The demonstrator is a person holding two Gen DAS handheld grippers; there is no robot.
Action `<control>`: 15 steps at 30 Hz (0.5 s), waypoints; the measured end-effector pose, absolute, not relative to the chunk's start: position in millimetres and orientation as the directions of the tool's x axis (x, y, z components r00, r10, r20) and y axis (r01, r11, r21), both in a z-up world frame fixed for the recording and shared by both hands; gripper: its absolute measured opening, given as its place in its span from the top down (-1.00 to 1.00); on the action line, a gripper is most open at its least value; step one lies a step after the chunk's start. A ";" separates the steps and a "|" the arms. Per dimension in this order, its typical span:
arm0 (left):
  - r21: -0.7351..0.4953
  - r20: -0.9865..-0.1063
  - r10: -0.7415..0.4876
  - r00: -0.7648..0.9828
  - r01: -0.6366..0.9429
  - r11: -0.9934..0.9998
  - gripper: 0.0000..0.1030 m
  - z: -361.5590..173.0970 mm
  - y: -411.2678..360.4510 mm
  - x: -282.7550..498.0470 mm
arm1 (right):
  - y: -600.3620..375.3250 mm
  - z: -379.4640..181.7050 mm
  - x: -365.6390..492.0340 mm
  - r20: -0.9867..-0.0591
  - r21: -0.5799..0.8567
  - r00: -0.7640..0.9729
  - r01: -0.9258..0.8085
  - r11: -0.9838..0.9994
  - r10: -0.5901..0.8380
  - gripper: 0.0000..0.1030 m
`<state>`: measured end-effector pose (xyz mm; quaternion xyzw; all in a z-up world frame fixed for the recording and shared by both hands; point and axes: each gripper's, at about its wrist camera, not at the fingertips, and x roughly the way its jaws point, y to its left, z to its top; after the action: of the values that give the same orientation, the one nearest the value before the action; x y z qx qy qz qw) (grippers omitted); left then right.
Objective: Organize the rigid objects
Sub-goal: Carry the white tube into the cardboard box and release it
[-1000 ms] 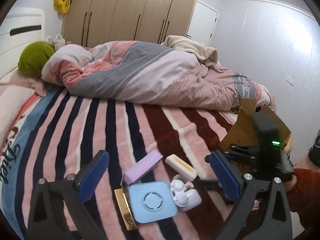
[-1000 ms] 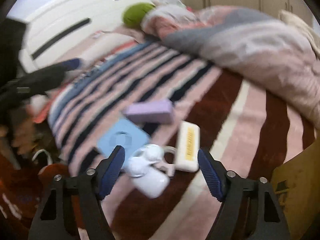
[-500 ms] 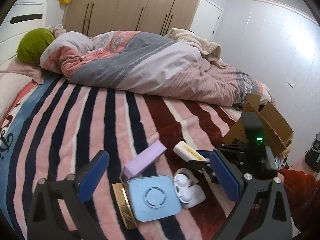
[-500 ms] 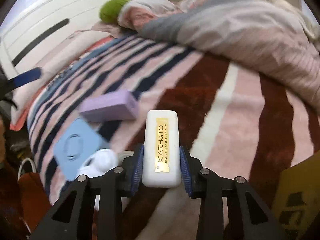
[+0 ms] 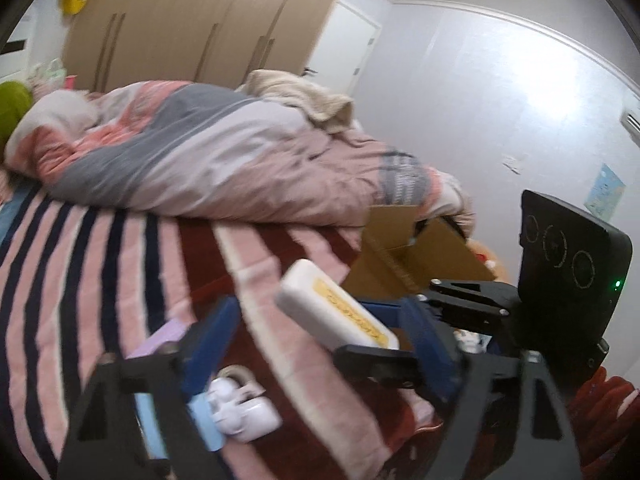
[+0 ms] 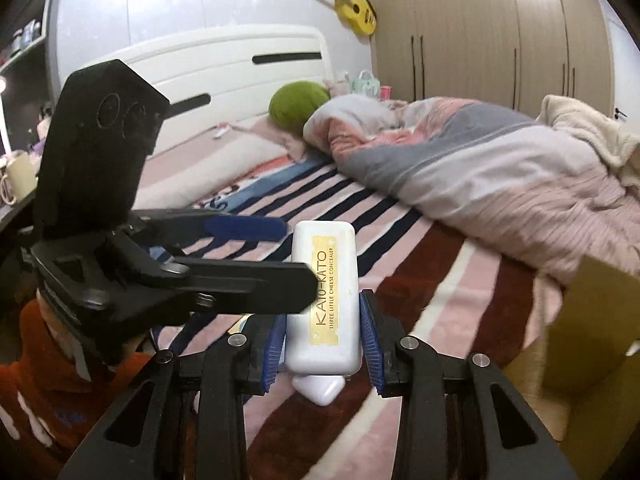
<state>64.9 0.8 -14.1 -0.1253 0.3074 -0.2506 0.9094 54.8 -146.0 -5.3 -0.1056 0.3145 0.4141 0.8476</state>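
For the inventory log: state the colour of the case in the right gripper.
White case with a gold label, clearest in the right wrist view.

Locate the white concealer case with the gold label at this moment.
The white concealer case is clamped in the right gripper, lifted above the striped blanket; the left wrist view shows it beside the cardboard box.

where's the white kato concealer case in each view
Left wrist: white concealer case sits centre, tilted, held up by the right tool.
Right wrist: same case sits bottom centre, upright between the right tool's blue pads.
Shared landmark: the bunched pink-grey duvet.
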 end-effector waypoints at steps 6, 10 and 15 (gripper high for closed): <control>-0.363 -0.490 -0.569 0.661 0.439 0.822 0.24 7.6 -50.2 87.0 | -195.4 18.0 57.3 -0.582 0.045 0.529 -0.737 0.674 0.617 0.40; -0.368 -0.495 -0.613 0.616 0.490 0.790 0.25 13.7 -91.6 108.3 | -235.9 25.1 66.6 -0.573 0.040 0.571 -0.697 0.716 0.588 0.40; -0.355 -0.524 -0.636 0.567 0.534 0.768 0.25 11.6 -140.5 133.9 | -284.6 24.2 84.8 -0.592 0.062 0.602 -0.628 0.775 0.535 0.40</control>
<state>133.9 -140.5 11.6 -0.0783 0.3267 -0.3317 0.8815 84.8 -284.6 24.2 -0.0763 0.3041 0.3262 0.8918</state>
